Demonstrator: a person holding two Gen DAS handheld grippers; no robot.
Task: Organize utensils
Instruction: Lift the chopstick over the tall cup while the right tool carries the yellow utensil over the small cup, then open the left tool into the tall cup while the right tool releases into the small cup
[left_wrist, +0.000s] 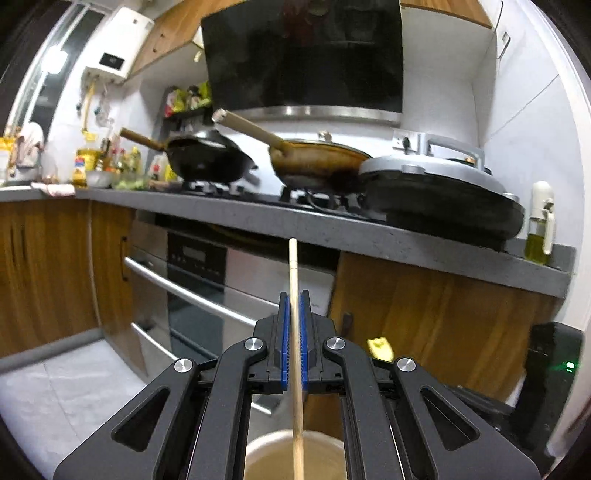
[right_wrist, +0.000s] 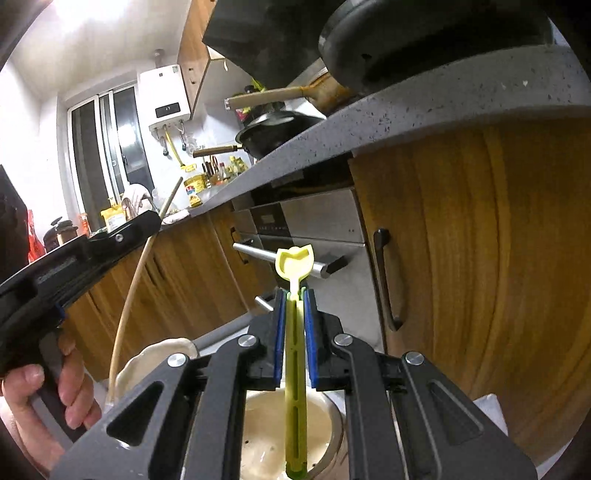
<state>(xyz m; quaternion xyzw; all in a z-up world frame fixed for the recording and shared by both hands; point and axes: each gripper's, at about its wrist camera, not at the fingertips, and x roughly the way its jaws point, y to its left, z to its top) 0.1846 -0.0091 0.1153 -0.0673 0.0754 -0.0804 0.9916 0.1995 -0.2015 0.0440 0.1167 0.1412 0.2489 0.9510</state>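
My left gripper (left_wrist: 294, 295) is shut on a thin wooden chopstick (left_wrist: 294, 273) that runs upright between its blue pads, its lower end over a cream holder cup (left_wrist: 273, 454). My right gripper (right_wrist: 294, 293) is shut on a yellow-green plastic spoon (right_wrist: 295, 260), its small bowl end up and its handle reaching down into a cream holder cup (right_wrist: 266, 435). In the right wrist view the left gripper (right_wrist: 79, 254) shows at the left with the chopstick (right_wrist: 136, 273) reaching into a second cream cup (right_wrist: 157, 350). The spoon's tip also shows in the left wrist view (left_wrist: 379, 347).
A grey countertop (left_wrist: 369, 240) carries a black wok (left_wrist: 207, 158), a brown pan (left_wrist: 314, 162), a lidded electric pan (left_wrist: 443, 192) and an oil bottle (left_wrist: 539, 229). Below stand an oven with steel handles (left_wrist: 192, 291) and wooden cabinet doors (right_wrist: 461, 258). The floor (left_wrist: 55, 387) is pale tile.
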